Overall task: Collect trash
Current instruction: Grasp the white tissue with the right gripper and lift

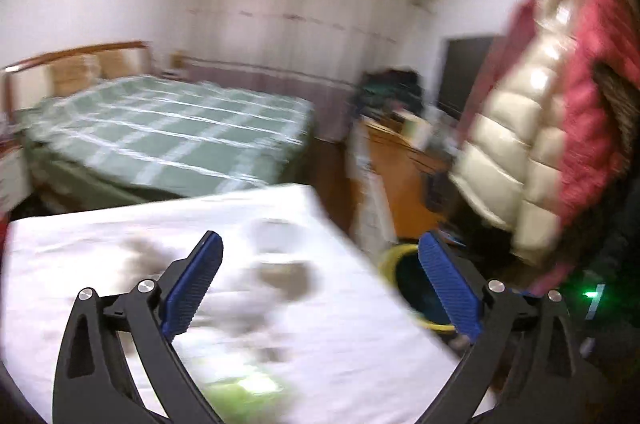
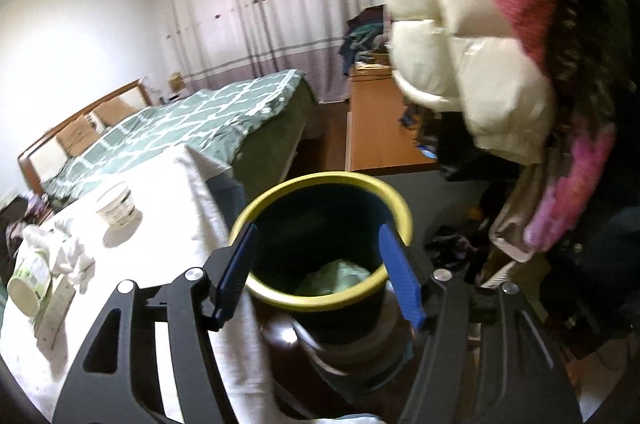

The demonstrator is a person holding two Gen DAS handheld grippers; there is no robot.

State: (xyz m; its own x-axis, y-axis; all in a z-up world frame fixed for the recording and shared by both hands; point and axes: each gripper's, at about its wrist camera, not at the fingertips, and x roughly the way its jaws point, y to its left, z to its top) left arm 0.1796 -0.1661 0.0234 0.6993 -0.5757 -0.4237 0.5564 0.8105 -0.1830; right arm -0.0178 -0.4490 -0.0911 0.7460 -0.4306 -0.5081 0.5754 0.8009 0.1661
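Note:
In the right wrist view my right gripper [image 2: 316,236] is open and empty, just above the yellow-rimmed dark trash bin [image 2: 280,298], which has a pale green crumpled piece [image 2: 340,278] inside. On the white-covered table [image 2: 168,191] to the left lie a white tub [image 2: 116,207], crumpled white tissue [image 2: 68,254] and a green-labelled cup [image 2: 28,276] on its side. In the blurred left wrist view my left gripper [image 1: 320,244] is open and empty above the table [image 1: 352,324]; smeared trash [image 1: 280,276] lies under it, and the bin [image 1: 390,260] is at the table's right edge.
A bed with a green checked cover [image 2: 192,119] stands behind the table. A wooden desk [image 2: 376,127] is behind the bin. Cream and pink jackets [image 2: 460,35] hang at the right, close to the bin. Clothes lie on the floor [image 2: 452,248].

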